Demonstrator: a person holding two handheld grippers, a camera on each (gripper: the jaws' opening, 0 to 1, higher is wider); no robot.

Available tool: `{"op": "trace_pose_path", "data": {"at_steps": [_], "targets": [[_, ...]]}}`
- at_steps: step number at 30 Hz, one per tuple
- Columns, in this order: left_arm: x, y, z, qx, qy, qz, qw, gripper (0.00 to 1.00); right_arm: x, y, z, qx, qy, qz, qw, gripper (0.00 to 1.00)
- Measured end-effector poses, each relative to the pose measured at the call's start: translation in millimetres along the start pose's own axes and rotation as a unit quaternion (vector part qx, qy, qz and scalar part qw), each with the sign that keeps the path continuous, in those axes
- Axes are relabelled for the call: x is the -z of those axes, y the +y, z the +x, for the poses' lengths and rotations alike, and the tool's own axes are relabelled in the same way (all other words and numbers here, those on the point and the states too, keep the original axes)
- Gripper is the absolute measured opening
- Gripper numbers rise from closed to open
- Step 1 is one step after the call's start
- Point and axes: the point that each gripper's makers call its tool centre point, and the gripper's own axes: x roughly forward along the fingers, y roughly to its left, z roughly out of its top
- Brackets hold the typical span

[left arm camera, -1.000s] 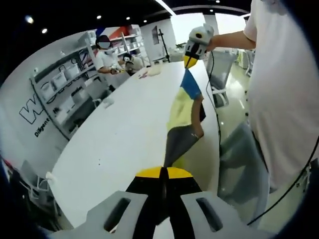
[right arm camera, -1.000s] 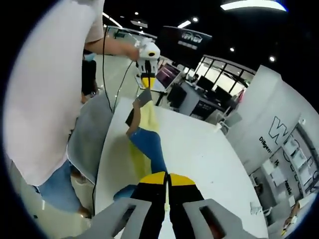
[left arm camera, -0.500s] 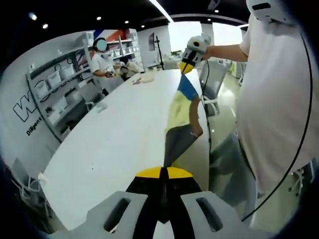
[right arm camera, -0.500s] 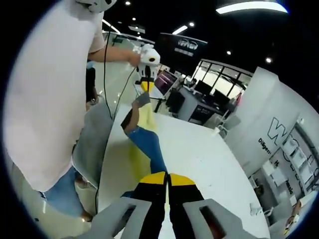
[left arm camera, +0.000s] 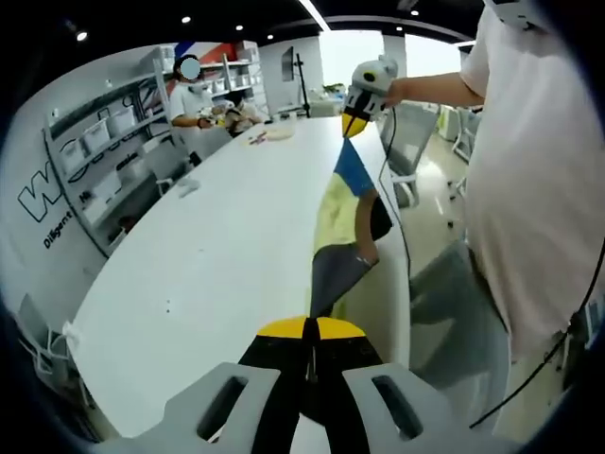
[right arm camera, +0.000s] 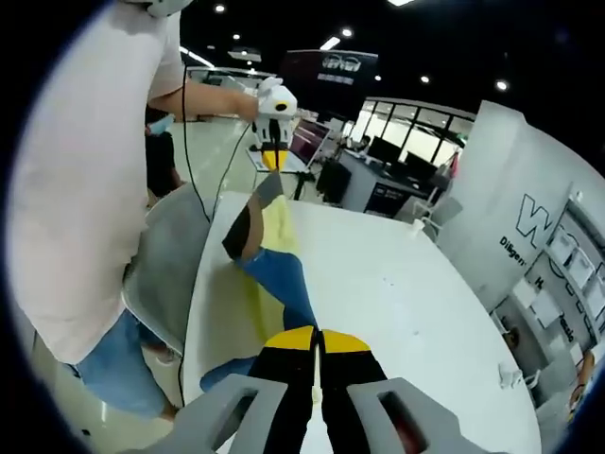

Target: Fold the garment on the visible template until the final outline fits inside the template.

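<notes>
Left claw (left arm camera: pixel 304 331), right claw (right arm camera: pixel 319 338), garment (left arm camera: pixel 342 199) stretched between

— What is the garment (left arm camera: pixel 342 222) made of?
— Soft matt cloth in yellow, blue and grey panels, hanging in loose folds.
— And the table (left arm camera: pixel 217 255)?
— A smooth white top with a faint sheen; it looks like laminate, though that is hard to tell.
— The grippers?
— The left gripper (left arm camera: pixel 307 333) and right gripper (right arm camera: pixel 318 335) look like matt grey plastic, with smooth yellow-and-black jaw tips.
— The chair (right arm camera: pixel 170 255)?
— Grey with a dull finish.
</notes>
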Motion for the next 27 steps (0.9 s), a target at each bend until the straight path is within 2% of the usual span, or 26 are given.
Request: {"op": "trace_pose_path", "data": {"at_steps": [4, 8, 11, 16, 20, 24, 25, 27], "targets": [[6.8, 21.1, 16, -0.004, 0.008, -0.005, 0.9999, 0.07, 18.3, -21, 18, -0.004, 0.007, 0.016, 0.9998, 0.0], [11.9, 51.8, 37, -0.011, 0.012, -0.013, 0.9998, 0.07, 35.7, -46, 40, -0.008, 0.015, 0.028, 0.9995, 0.0], [20.1, 83.9, 57, -0.026, 0.021, -0.022, 0.9992, 0.07, 52.2, -68, 56, -0.009, 0.025, 0.034, 0.9991, 0.0], [32.6, 126.4, 89, -0.046, 0.036, -0.03, 0.9979, 0.07, 78.2, -109, 85, -0.009, 0.038, 0.059, 0.9975, 0.0], [44.6, 155.3, 115, -0.062, 0.054, -0.025, 0.9963, 0.07, 103.8, -141, 112, -0.007, 0.054, 0.075, 0.9957, 0.0], [54.5, 175.1, 137, -0.072, 0.066, -0.022, 0.995, 0.07, 125.2, -162, 135, -0.008, 0.067, 0.079, 0.9946, 0.0], [61.3, 188.8, 143, -0.085, 0.073, -0.02, 0.9935, 0.07, 130.8, -168, 143, -0.008, 0.071, 0.081, 0.9941, 0.0], [67.3, 200.2, 153, -0.095, 0.083, -0.022, 0.9917, 0.07, 138.2, -177, 157, -0.009, 0.076, 0.086, 0.9933, 0.0]]}}
